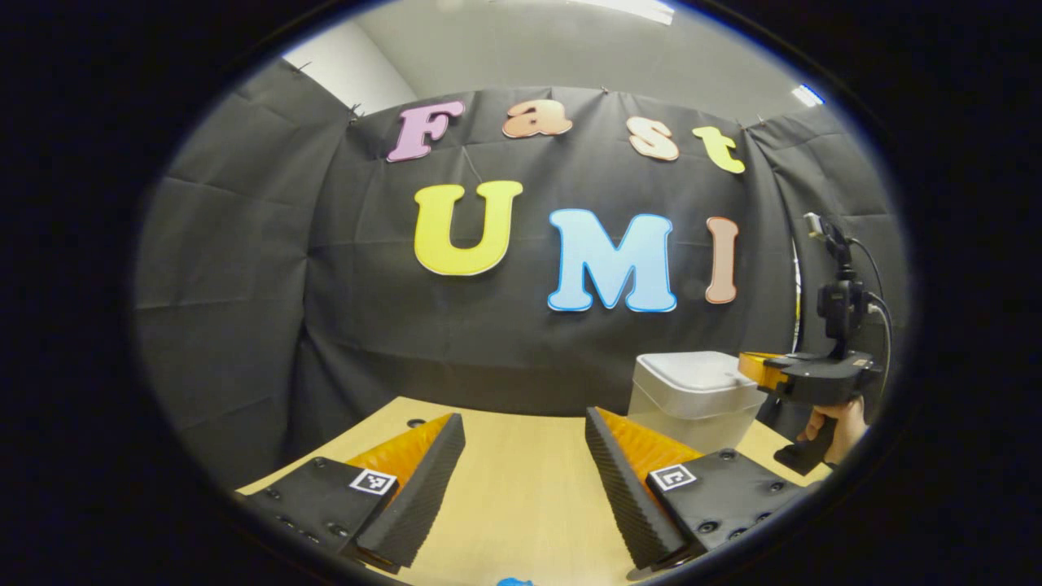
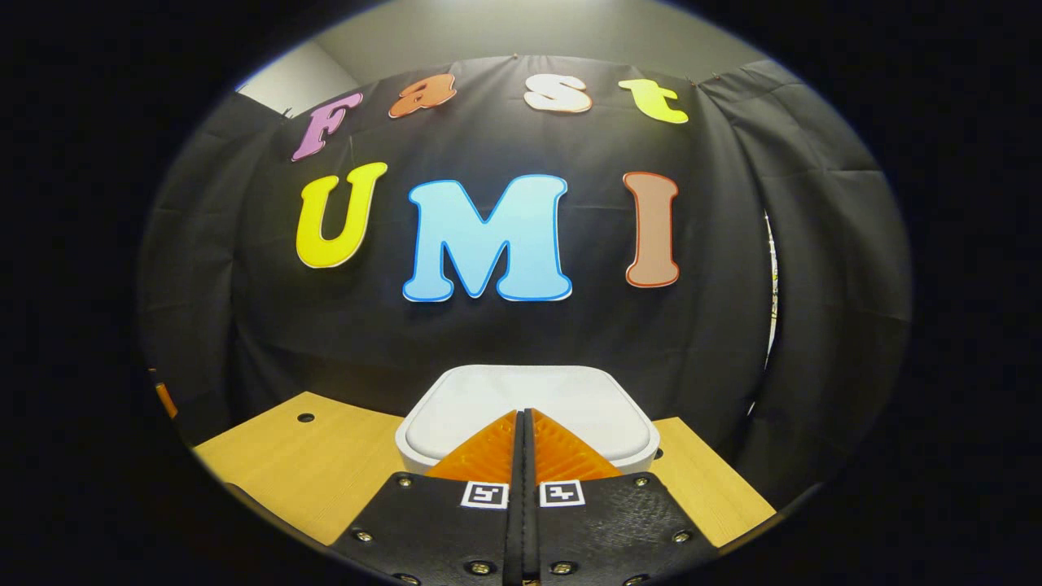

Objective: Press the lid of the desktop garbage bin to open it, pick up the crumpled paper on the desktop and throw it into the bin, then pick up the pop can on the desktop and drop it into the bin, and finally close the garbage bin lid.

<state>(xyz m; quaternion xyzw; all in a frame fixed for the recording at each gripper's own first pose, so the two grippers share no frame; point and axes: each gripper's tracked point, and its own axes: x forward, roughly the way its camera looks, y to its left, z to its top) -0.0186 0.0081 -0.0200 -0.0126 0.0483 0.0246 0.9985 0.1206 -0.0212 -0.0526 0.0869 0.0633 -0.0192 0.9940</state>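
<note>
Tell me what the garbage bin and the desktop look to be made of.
Garbage bin: likely plastic; its lid is matte white and smoothly moulded, its body slightly translucent. Desktop: looks like light wood or wood-look laminate, with pale grain lines and a low sheen; which one cannot be told.

Left gripper (image 1: 525,423) holds its fingers wide apart; right gripper (image 2: 525,417) has fingers pressed together, empty.

Wooden tabletop (image 1: 521,488), light finish, w/ small round hole (image 2: 305,417) near far-left corner. Black cloth wall (image 1: 244,285) behind, creased. Small blue item (image 1: 514,582) at tabletop's near edge, unidentifiable.
</note>
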